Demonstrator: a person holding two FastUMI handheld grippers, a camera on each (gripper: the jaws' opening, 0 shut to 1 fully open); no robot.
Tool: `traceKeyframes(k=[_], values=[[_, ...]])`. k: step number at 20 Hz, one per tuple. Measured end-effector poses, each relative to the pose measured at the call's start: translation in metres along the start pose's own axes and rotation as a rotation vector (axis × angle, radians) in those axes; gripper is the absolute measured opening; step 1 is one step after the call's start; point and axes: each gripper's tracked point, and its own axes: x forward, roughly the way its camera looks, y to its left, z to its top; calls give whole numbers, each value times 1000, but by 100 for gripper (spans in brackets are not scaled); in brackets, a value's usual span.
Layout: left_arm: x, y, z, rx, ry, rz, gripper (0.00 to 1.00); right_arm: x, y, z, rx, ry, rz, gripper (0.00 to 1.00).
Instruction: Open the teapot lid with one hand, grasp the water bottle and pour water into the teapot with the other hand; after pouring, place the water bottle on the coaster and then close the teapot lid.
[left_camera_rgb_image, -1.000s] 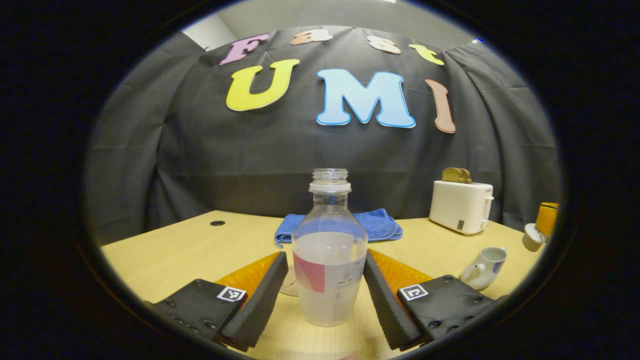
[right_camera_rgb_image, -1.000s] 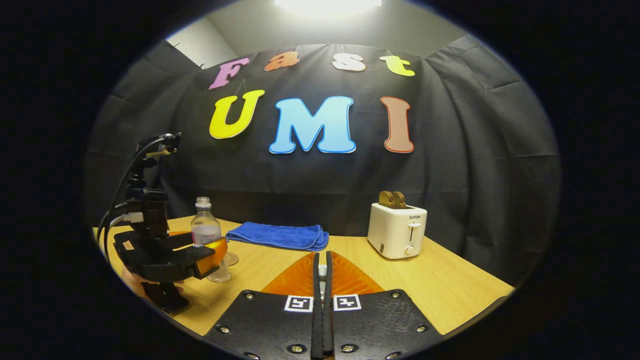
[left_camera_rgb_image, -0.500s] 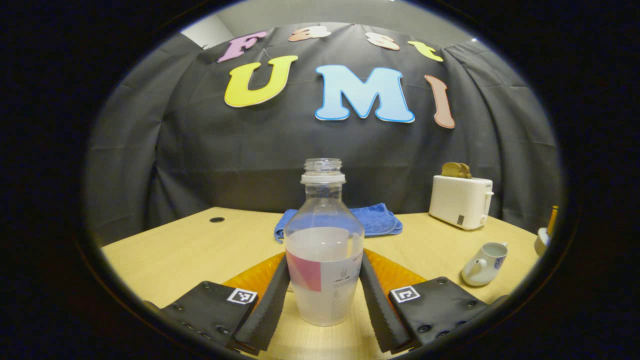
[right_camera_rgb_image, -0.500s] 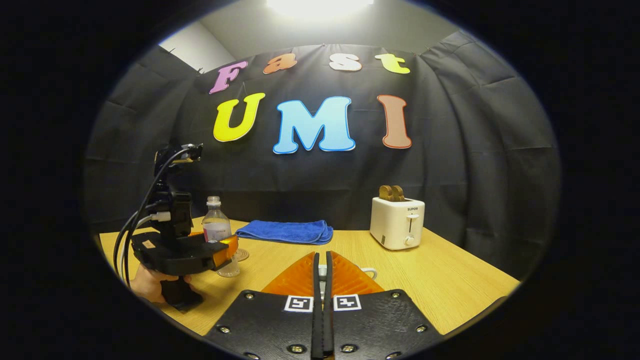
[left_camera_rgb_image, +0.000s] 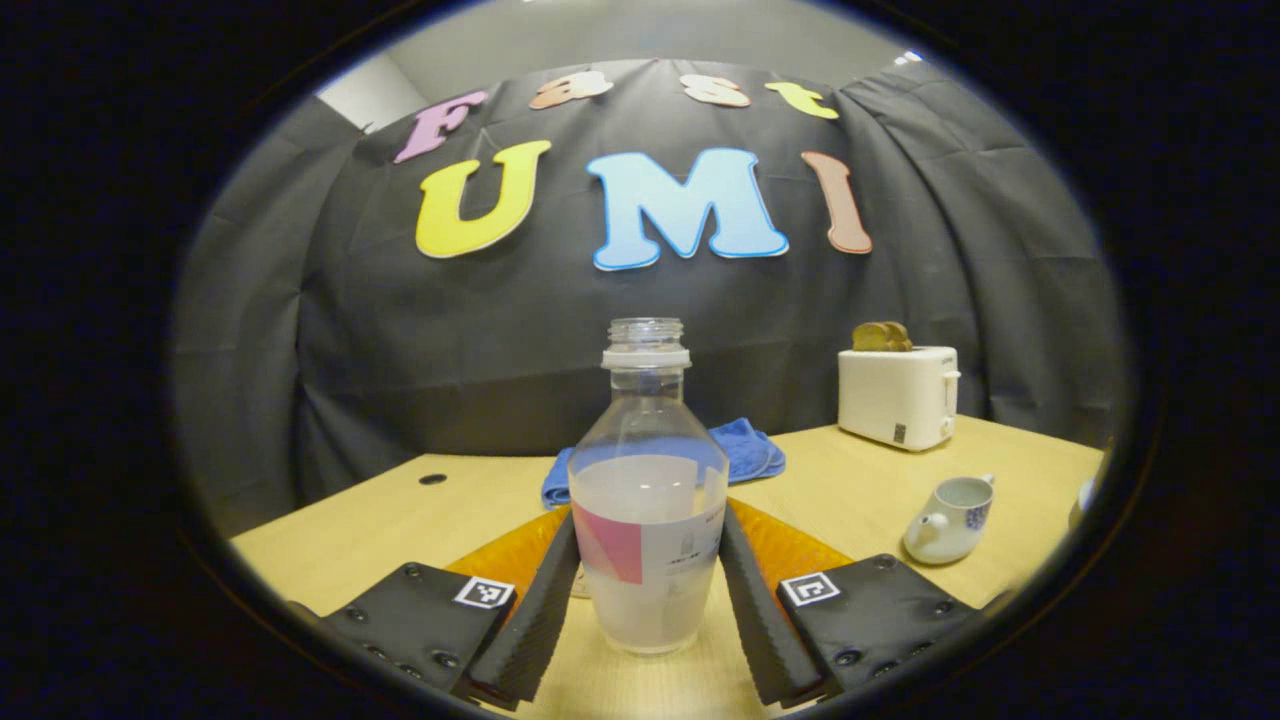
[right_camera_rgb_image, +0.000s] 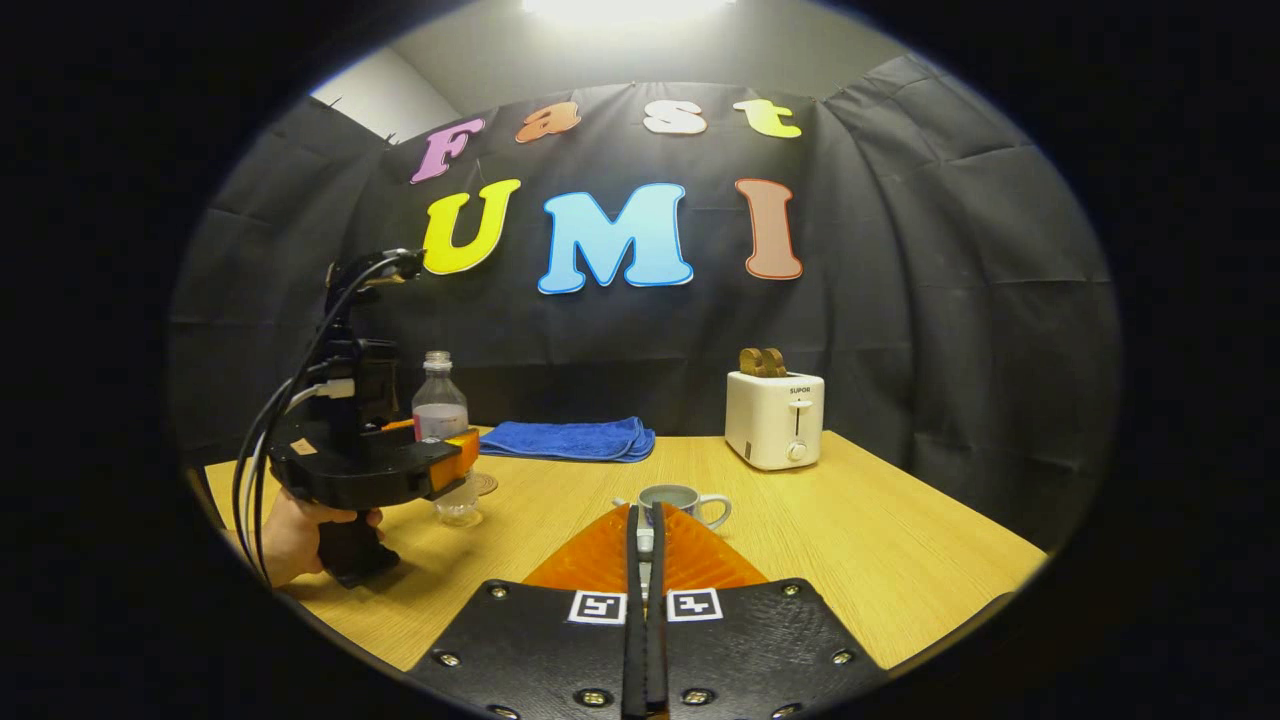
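The uncapped, half-full water bottle (left_camera_rgb_image: 647, 500) stands upright, left gripper (left_camera_rgb_image: 645, 600) fingers clamped on it; right gripper (right_camera_rgb_image: 645, 560) fingers together, the lidless teapot (right_camera_rgb_image: 680, 503) at 12 o'clock.

A white toaster (right_camera_rgb_image: 774, 420) holding toast (right_camera_rgb_image: 762, 361) stands right of centre on the wooden counter (right_camera_rgb_image: 900, 560), a folded blue towel (right_camera_rgb_image: 565, 439) left of it.

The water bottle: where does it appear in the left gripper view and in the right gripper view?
Left gripper view: the water bottle stands at bottom centre, between that hand-held gripper's fingers.
Right gripper view: the bottle is at the left, behind the other hand-held gripper.
Shared landmark: the white toaster, right of the bottle in both views.
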Motion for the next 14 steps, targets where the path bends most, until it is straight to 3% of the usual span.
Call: traceKeyframes(k=[14], values=[[-1,-67,6,451,-27,-108,87,-51,11,-24,26,37,8,0]])
